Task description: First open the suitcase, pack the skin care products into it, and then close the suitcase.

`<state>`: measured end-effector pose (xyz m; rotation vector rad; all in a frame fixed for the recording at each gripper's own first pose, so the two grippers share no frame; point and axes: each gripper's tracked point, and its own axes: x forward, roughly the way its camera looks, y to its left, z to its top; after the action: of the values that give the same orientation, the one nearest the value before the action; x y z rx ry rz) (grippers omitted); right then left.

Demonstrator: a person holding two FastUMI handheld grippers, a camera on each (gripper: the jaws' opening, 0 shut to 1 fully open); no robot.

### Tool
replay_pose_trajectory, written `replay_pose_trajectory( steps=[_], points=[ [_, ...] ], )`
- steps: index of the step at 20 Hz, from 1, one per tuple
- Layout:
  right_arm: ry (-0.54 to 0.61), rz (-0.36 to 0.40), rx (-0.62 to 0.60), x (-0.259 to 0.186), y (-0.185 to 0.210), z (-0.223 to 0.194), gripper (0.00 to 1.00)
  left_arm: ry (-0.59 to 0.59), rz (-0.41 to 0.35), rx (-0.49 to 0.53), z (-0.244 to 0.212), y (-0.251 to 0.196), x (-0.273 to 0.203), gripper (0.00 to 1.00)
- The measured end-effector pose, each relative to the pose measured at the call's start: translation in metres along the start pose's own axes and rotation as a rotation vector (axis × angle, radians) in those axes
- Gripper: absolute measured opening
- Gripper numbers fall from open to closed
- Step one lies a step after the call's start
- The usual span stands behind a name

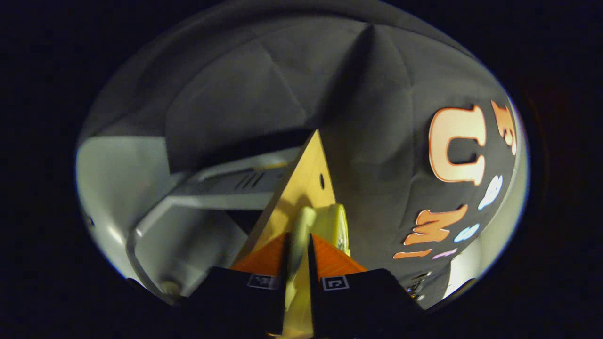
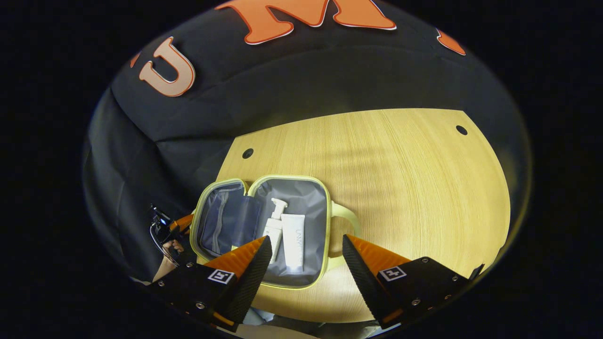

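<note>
A small suitcase with pale yellow trim and grey lining lies wide open on the wooden table. A white pump bottle and a white tube lie side by side in its right half. The lid is folded out to the left. In the left gripper view my left gripper is shut on the lid's yellow edge. The right gripper view shows that gripper at the lid's left rim, held by a hand. My right gripper hovers open above the case, holding nothing.
The table has two small round holes near its far corners. Bare wood stretches to the right of the case's handle. A white frame stands beyond the table's corner in the left gripper view.
</note>
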<state>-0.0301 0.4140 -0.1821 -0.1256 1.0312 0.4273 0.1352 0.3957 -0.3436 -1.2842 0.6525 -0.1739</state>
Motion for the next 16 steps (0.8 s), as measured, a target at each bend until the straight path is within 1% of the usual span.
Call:
replay_pose_trajectory(
  steps=[1, 2, 4, 5, 7, 10, 12, 16],
  points=[
    [-0.002, 0.000, 0.000, -0.001, -0.001, 0.000, 0.96, -0.008, -0.002, 0.026, -0.003, 0.003, -0.007, 0.08],
    [-0.004, 0.008, 0.006, -0.001, 0.001, 0.001, 0.96, -0.026, 0.015, 0.059, -0.005, 0.000, -0.011, 0.04],
    [-0.019, 0.023, 0.016, 0.000, 0.003, 0.004, 0.96, -0.045, 0.057, 0.167, -0.007, -0.014, -0.008, 0.04],
    [-0.024, 0.027, 0.015, -0.001, 0.001, 0.004, 0.96, -0.052, 0.061, 0.216, -0.006, -0.027, -0.011, 0.04],
    [-0.040, 0.031, 0.011, -0.002, -0.002, 0.008, 0.96, -0.073, 0.046, 0.259, -0.003, -0.065, -0.031, 0.04],
    [-0.066, 0.046, 0.003, -0.004, -0.006, 0.011, 0.96, -0.079, -0.016, 0.291, -0.011, -0.130, -0.052, 0.04],
    [-0.078, 0.059, -0.010, -0.007, -0.009, 0.013, 0.96, -0.065, -0.038, 0.346, -0.027, -0.170, -0.058, 0.03],
    [-0.129, 0.090, -0.016, -0.018, -0.019, 0.022, 0.96, 0.002, -0.077, 0.461, -0.070, -0.255, -0.065, 0.03]
  ],
)
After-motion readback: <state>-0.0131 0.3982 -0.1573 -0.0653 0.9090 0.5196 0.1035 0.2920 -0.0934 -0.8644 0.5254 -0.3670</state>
